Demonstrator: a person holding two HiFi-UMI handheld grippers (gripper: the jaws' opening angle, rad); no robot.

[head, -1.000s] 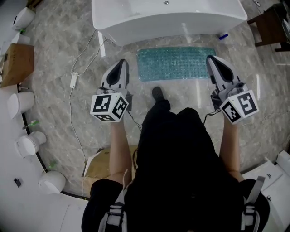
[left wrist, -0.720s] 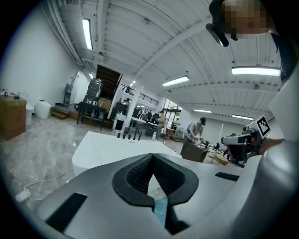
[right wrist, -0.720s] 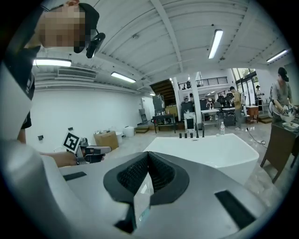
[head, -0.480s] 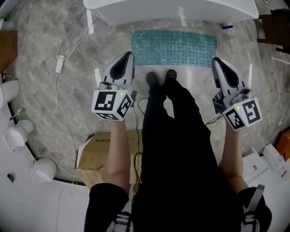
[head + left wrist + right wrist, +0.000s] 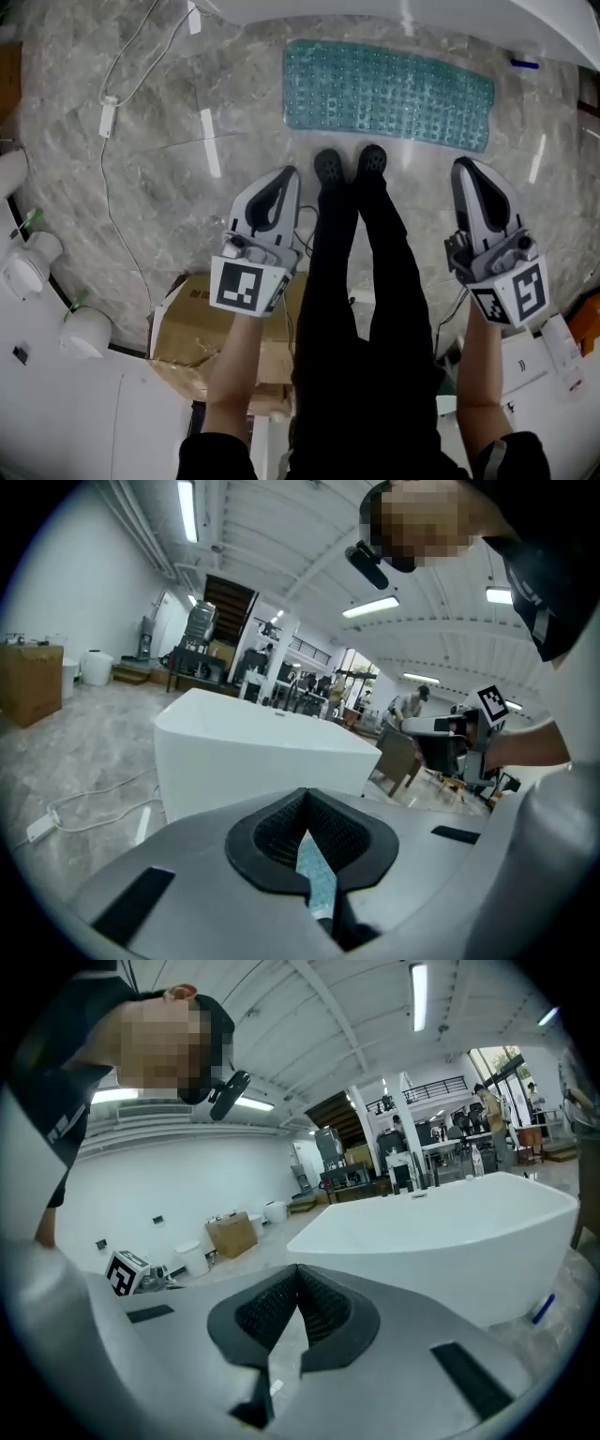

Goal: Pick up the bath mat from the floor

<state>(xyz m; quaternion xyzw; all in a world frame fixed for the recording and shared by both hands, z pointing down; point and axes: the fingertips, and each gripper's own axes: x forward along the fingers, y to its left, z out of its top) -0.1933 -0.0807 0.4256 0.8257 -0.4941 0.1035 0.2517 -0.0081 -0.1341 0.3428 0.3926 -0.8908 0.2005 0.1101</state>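
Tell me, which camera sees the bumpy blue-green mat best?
The head view: the whole bath mat lies flat on the floor. The left gripper view catches only a thin teal sliver; the right gripper view shows none.

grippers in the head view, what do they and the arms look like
Left claw and right claw: grey-white tapered shells with black ribbed inner pads, each carrying a white cube of black square markers and trailing a thin dark cable. Forearms unsleeved; black short sleeves.
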